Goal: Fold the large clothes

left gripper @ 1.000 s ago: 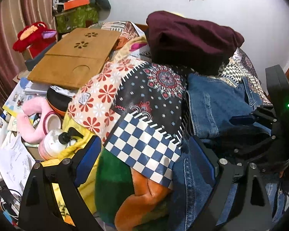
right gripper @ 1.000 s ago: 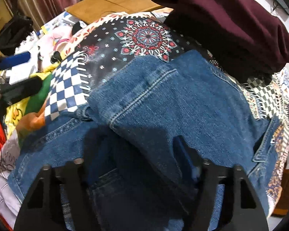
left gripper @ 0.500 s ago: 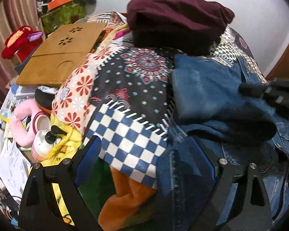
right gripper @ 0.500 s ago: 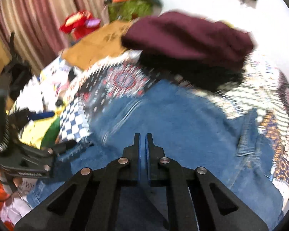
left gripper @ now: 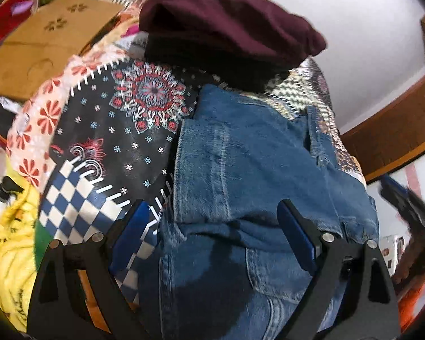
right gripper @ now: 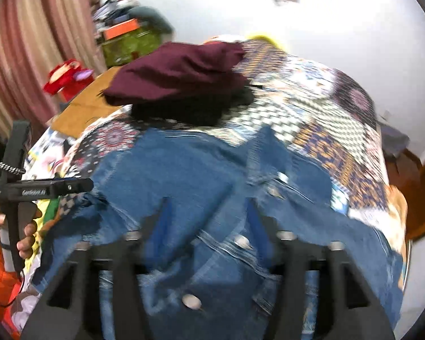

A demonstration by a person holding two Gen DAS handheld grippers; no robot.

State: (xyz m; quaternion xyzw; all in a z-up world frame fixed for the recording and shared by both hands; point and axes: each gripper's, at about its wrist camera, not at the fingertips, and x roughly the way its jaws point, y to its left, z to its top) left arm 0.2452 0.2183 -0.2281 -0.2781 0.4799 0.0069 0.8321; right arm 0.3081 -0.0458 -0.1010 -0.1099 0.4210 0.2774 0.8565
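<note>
The right gripper (right gripper: 206, 215), clenched empty half a second ago, now gapes above the jacket (right gripper: 212, 187); the left gripper (left gripper: 212, 221) stays released.

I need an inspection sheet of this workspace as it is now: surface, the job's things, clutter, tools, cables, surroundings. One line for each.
Surface: bed under a patchwork quilt of many patterns.
Job's things: denim jacket spread on the quilt, part folded over itself; metal buttons show in the right wrist view.
Clutter: maroon garment piled at the far end; brown board, yellow cloth and red plush toy beside the bed.
Tools: left tool open over the denim; right tool open over the denim, image blurred.
Cables: nothing seen for certain.
Surroundings: white wall, striped curtain.
</note>
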